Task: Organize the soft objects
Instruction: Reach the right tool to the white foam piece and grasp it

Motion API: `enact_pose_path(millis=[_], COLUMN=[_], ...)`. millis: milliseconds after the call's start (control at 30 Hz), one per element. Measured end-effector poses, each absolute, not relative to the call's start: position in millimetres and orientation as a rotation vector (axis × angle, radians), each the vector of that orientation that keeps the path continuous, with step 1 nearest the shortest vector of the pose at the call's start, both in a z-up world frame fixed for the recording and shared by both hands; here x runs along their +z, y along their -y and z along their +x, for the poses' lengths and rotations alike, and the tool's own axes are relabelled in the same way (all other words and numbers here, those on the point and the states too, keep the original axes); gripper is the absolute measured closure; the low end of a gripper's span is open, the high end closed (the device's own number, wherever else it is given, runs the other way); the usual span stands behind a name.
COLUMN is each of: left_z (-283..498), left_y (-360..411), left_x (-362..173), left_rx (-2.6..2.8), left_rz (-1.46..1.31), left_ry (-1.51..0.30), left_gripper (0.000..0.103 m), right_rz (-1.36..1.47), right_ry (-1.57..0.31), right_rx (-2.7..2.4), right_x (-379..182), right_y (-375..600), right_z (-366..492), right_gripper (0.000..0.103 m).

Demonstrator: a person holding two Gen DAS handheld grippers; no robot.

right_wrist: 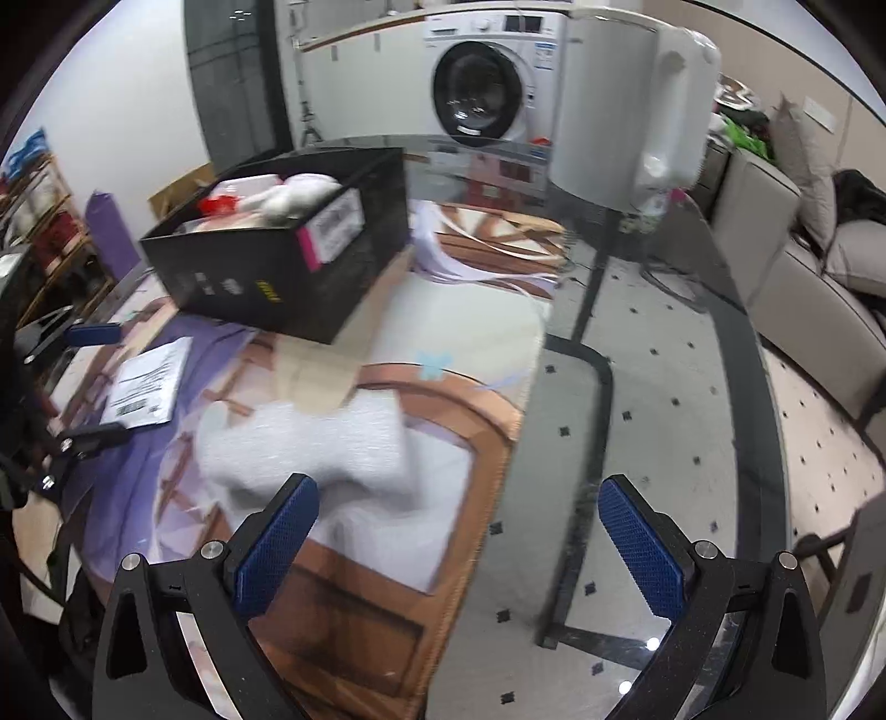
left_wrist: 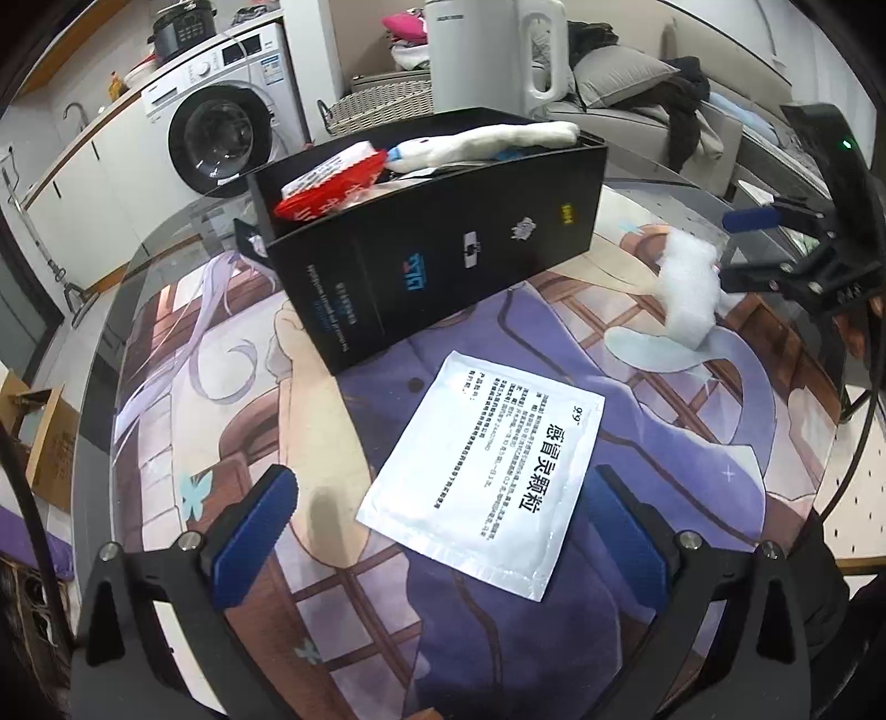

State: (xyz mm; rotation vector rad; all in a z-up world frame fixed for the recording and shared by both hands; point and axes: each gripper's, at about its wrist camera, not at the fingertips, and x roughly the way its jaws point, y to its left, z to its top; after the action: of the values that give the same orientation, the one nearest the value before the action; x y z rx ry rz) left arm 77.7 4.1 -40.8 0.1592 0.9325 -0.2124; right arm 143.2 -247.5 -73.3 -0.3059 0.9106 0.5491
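Observation:
A white printed sachet [left_wrist: 482, 476] lies flat on the picture mat, just ahead of and between the fingers of my open left gripper [left_wrist: 443, 531]. The black box [left_wrist: 432, 221] stands behind it and holds a white plush [left_wrist: 482, 144] and a red packet [left_wrist: 332, 188]. A white fluffy cloth [right_wrist: 310, 443] rests on the mat in front of the left finger of my open right gripper [right_wrist: 459, 498], not clamped. From the left wrist view the same cloth [left_wrist: 689, 282] sits at the right gripper's [left_wrist: 742, 249] tips. The box [right_wrist: 277, 260] and sachet [right_wrist: 147, 382] are to the left in the right wrist view.
A white kettle [left_wrist: 498, 50] stands behind the box on the round glass table [right_wrist: 637, 310]. The glass table's rim curves close on the right of the mat. A washing machine [left_wrist: 221, 133], a wicker basket [left_wrist: 376, 105] and a grey sofa [right_wrist: 803, 266] are beyond.

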Motion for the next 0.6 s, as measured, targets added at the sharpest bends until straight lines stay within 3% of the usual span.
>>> enact_pose_path(millis=[600], left_z=[84], left_y=[1], left_x=[-45], left_rx=[-0.226], left_rz=[0.110], left_ry=[-0.949], left_gripper=[0.000], right_rz=[-0.334], right_ry=[-0.935], right_rx=[0.692], right_x=[-87], right_y=[181], right_z=[116], right_gripper=[0.001])
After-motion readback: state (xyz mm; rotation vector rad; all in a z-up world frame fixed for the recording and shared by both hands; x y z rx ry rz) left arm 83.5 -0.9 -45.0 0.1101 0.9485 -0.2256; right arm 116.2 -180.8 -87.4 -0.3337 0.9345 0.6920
